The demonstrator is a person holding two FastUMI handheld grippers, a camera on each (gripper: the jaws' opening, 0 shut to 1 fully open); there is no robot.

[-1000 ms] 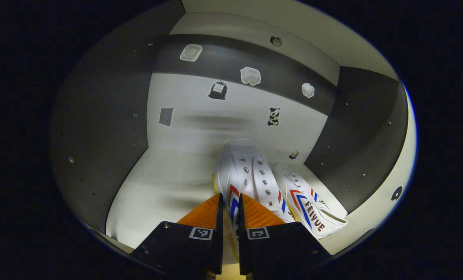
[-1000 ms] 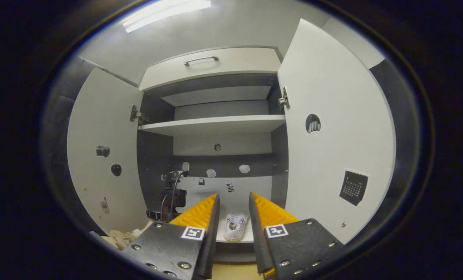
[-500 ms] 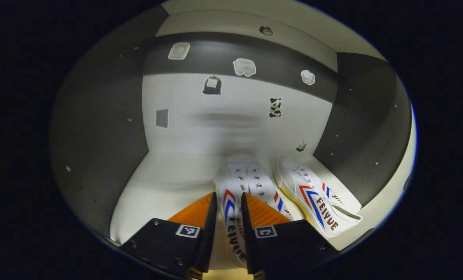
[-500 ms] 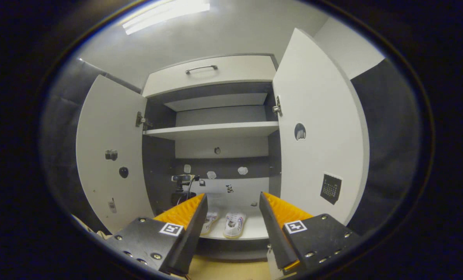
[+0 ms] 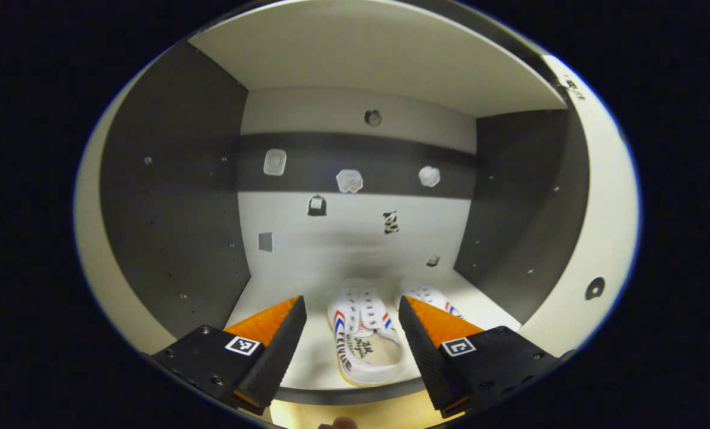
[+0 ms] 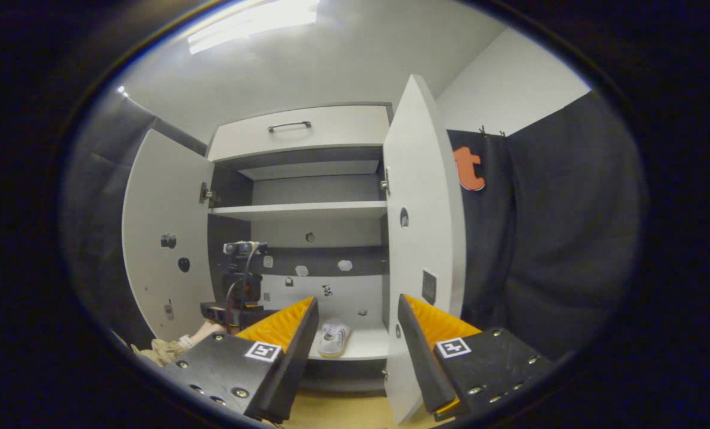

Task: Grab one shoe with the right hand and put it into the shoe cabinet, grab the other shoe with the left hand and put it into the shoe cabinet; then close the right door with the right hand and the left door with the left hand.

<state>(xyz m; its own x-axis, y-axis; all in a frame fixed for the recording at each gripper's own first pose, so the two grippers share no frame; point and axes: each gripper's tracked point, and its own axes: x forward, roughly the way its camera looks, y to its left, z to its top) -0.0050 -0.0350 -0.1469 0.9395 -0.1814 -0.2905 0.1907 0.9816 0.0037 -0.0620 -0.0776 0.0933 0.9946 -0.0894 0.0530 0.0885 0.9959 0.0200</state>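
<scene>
Shoes sit on the cabinet floor in the left gripper view: one shoe (image 5: 359, 336) lies just ahead between the wide-open, empty fingers of the left gripper (image 5: 352, 351), the other shoe (image 5: 429, 296) behind its right finger; its heel near the front edge might be dragged out.
In the right gripper view the right gripper (image 6: 355, 345) gapes empty, the right door (image 6: 423, 250) just beyond its right finger; a careless swing could pinch the left gripper's hand (image 6: 202, 330) inside.

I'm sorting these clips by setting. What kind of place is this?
Likely a staged recording booth, not a home: a white shoe cabinet with open doors and shoes inside, black cloth as wall.
</scene>
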